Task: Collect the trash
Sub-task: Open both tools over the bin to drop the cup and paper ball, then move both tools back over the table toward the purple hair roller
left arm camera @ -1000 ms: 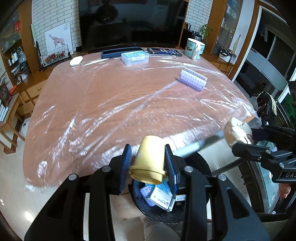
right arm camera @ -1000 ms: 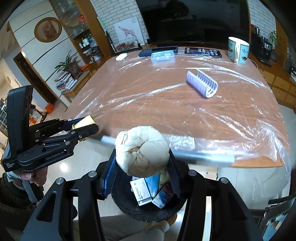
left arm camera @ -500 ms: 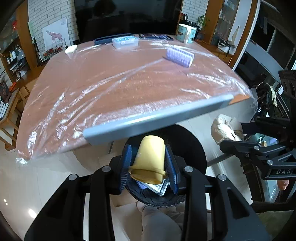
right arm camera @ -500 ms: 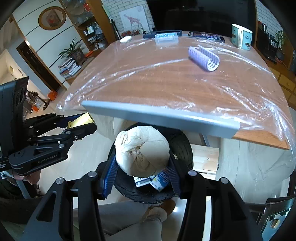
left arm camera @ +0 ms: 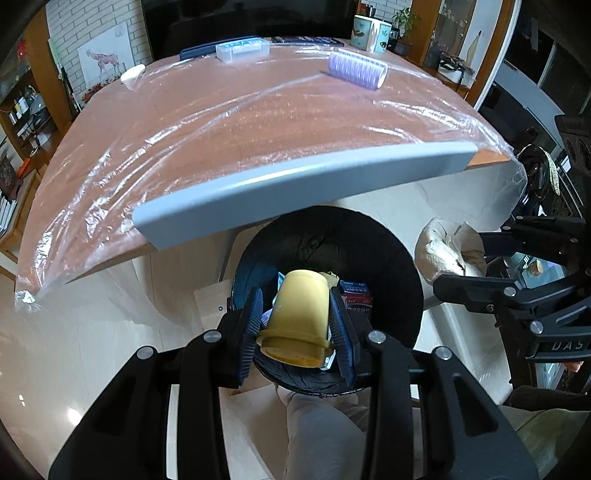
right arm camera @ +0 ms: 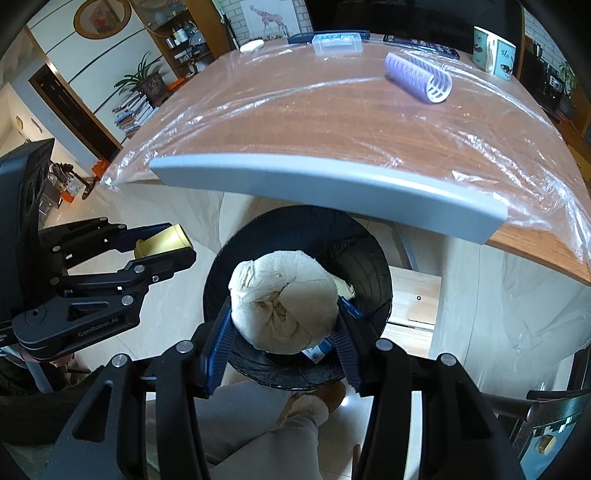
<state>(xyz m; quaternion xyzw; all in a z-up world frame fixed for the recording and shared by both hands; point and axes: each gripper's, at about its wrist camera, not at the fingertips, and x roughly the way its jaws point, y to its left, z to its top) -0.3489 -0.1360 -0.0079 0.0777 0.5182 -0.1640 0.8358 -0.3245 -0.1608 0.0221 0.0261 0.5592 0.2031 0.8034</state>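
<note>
My left gripper (left arm camera: 297, 328) is shut on a yellow plastic cup (left arm camera: 299, 317) and holds it over the black trash bin (left arm camera: 384, 258), which stands on the floor below the table's near edge. My right gripper (right arm camera: 282, 332) is shut on a crumpled ball of beige paper (right arm camera: 284, 295) and holds it over the same bin (right arm camera: 369, 258). Small blue-and-white boxes (left arm camera: 356, 291) lie in the bin. The right gripper with the paper ball (left arm camera: 448, 251) shows at the right of the left wrist view. The left gripper with the cup (right arm camera: 162, 242) shows at the left of the right wrist view.
The wooden table (left arm camera: 240, 122) is covered in clear plastic film, with a grey bar (left arm camera: 295, 184) along its near edge. On it lie a purple hair roller (left arm camera: 356, 70), a clear box (left arm camera: 242, 50), a mug (left arm camera: 369, 35) and a white object (left arm camera: 133, 75). My knee (left arm camera: 321, 432) is below.
Both grippers have moved back from the table edge and down, so cup and paper ball now hang over the bin's opening. Both stay shut on their loads.
</note>
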